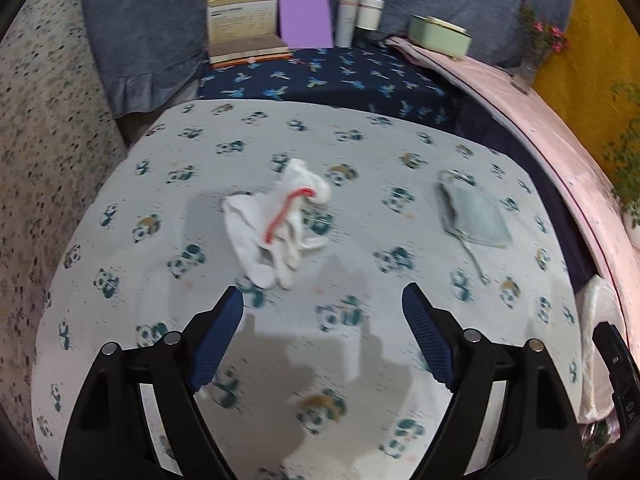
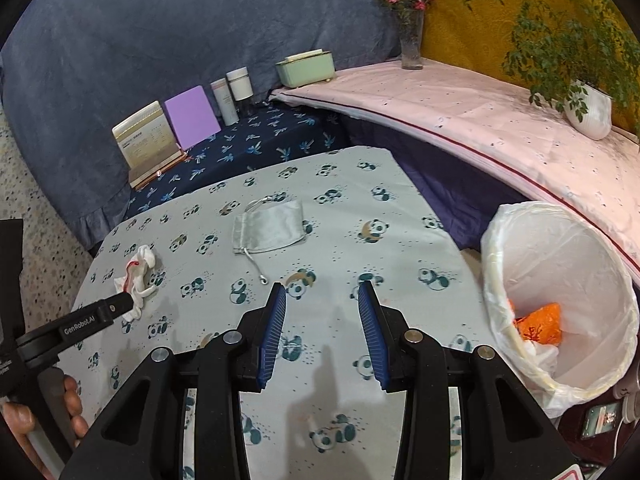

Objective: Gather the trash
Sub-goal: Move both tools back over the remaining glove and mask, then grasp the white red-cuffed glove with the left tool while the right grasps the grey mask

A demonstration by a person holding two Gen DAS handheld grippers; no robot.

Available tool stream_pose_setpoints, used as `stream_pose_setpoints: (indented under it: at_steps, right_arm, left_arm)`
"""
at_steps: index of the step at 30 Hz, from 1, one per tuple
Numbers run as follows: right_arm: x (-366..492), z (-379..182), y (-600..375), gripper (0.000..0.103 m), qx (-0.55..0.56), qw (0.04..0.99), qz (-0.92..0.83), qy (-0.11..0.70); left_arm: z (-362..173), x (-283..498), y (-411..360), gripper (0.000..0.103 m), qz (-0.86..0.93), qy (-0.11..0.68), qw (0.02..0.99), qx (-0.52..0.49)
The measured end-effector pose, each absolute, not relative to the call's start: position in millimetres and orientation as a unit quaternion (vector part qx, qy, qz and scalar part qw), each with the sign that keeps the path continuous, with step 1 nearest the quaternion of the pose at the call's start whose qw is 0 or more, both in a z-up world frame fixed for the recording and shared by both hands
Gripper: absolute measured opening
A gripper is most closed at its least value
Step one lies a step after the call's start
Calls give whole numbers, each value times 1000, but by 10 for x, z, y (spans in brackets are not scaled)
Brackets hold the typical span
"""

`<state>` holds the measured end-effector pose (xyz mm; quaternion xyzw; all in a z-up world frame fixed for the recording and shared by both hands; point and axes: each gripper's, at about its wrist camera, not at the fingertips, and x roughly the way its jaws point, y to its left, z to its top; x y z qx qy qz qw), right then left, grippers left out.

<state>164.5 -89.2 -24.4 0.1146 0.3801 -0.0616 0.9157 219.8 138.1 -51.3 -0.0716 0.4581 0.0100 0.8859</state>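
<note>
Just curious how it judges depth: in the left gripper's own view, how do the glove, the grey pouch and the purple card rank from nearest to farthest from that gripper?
1. Glove: just ahead of the left gripper, slightly left.
2. Grey pouch: farther off, to the right.
3. Purple card: far back, upright against the blue cloth.

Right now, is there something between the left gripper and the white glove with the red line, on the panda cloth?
Nothing visible. The left gripper is open, with only bare panda cloth between its jaws and the white glove just ahead. The grey pouch lies off to the side, apart from the glove.
</note>
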Motion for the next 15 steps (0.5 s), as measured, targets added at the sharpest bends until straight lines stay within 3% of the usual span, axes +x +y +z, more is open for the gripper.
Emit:
stream_pose_setpoints:
  at_steps: [3,5,15]
  right_arm:
    - [1761,-310,-804,43,112,915,-55,385]
    - [1857,-361,-749,43,110,913,-50,389]
    - [2495,-622,-474,48,110,905,-22,411]
  left_arm:
    - [-556,2323,1548,79,30,456,887,-73]
    - [-590,2397,1611,88,40,454,887,-73]
    - [-884,2817,1755,89,63,471,876,-86]
